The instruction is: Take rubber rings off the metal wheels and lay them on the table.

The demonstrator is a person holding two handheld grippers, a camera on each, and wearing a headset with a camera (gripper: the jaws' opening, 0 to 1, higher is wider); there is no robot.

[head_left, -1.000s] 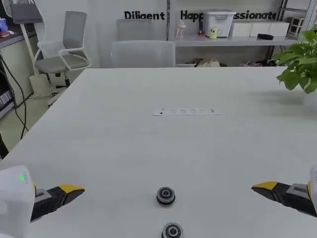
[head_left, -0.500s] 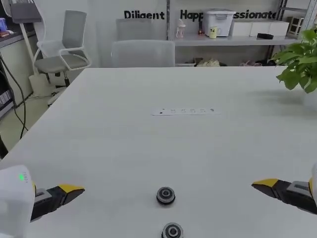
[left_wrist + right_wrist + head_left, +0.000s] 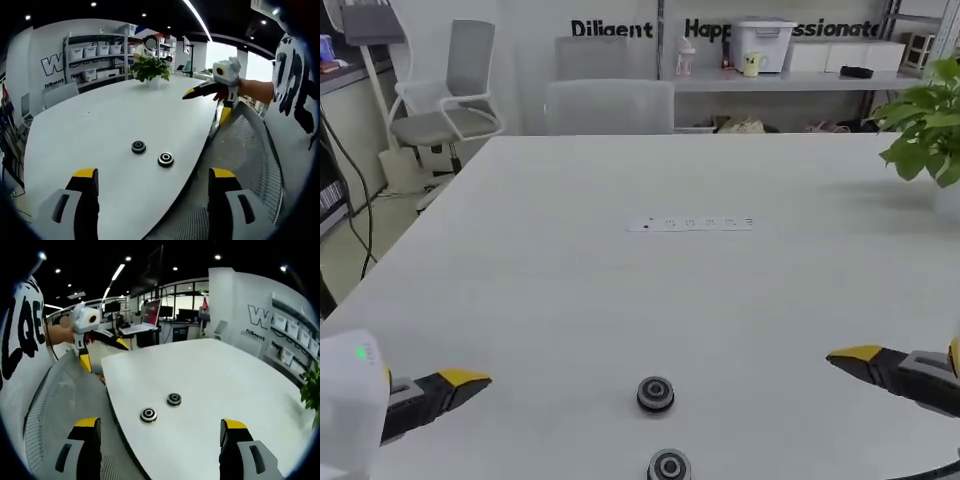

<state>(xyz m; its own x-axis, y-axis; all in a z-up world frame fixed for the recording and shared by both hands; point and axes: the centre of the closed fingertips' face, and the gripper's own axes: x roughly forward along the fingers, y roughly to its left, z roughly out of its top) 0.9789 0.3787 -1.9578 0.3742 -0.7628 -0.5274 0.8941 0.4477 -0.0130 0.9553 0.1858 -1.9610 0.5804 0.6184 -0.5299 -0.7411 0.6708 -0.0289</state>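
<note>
Now | left gripper (image 3: 152,175): jaws wide apart, empty | right gripper (image 3: 159,424): same (nothing held) | 2 on table (image 3: 620,290) between both grippers: far wheel (image 3: 655,393), near wheel (image 3: 668,466)

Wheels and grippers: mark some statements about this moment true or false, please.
1. The far wheel and near wheel both lie on the table. True.
2. The left gripper is shut on a wheel. False: its jaws stand open and hold nothing.
3. The right gripper touches the near wheel. False: it is open and apart from both wheels.
4. A plant stands at the table's far right. True.
</note>
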